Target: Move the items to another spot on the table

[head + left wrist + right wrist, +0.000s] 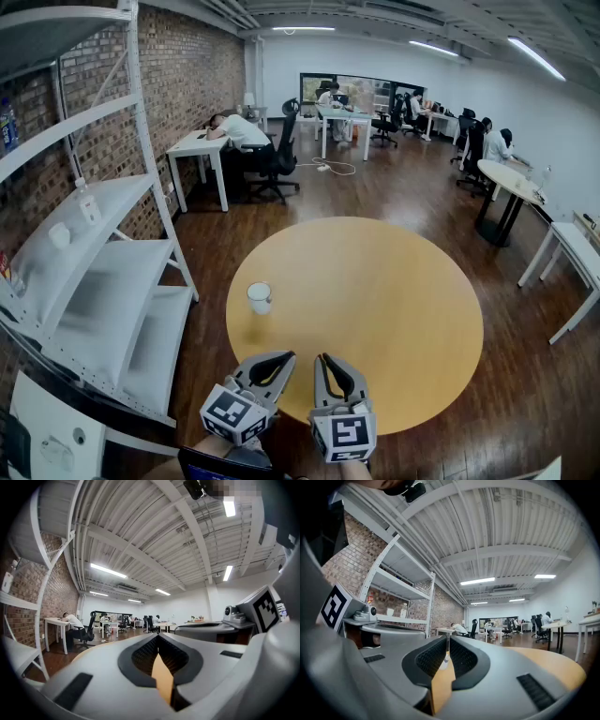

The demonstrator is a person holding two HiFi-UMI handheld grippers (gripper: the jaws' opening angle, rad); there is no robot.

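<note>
The task's thing was a small white cup (260, 297), upright and open-topped, standing alone at the left of the round yellow worktop (394, 309), near its edge and left of frame centre in the head view. A stretch of bare worktop lay between it and the two grippers at the bottom of the frame. The left gripper (284, 359) had its fingers (93, 672) pressed together at the tips, holding nothing. The right gripper (322, 360) likewise had its fingers (501, 667) closed on nothing, with the cup showing through the slit behind their tips. A white shelf rack (112, 281) against a brick wall stood at the frame's left, close beside the worktop. Desks, office chairs and seated people filled the upper part, well apart.
</note>
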